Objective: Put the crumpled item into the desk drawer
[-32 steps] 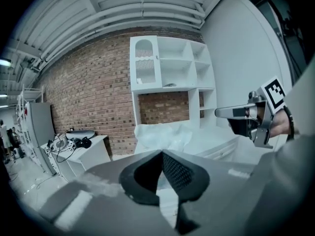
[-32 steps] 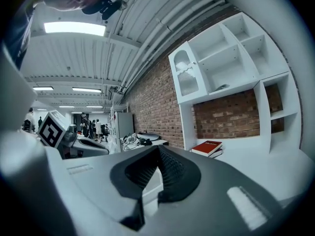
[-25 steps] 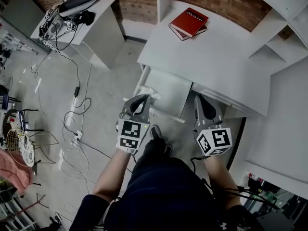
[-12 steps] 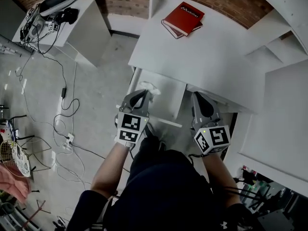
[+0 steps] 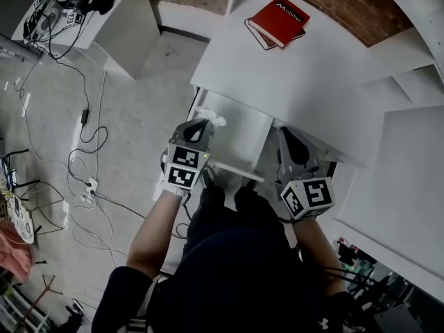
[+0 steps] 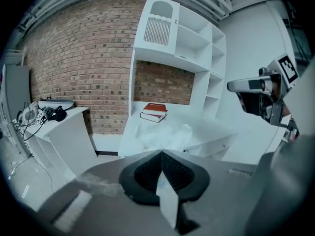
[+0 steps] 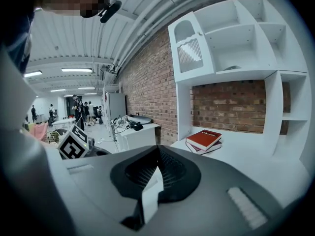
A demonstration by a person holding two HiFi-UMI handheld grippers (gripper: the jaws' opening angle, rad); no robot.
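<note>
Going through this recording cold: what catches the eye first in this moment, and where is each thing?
The left gripper is shut on a crumpled white item, held at the left edge of the open desk drawer. The right gripper is shut with nothing between its jaws, just right of the drawer. A red book lies on the white desk, toward the brick wall.

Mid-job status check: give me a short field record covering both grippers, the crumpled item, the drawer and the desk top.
left gripper: jaws shut, pinching the crumpled item
crumpled item: white, at the left gripper's tips, over the drawer's left rear part
right gripper: jaws shut, nothing between them
drawer: pulled open, no contents visible
desk: red books stacked at the back
</note>
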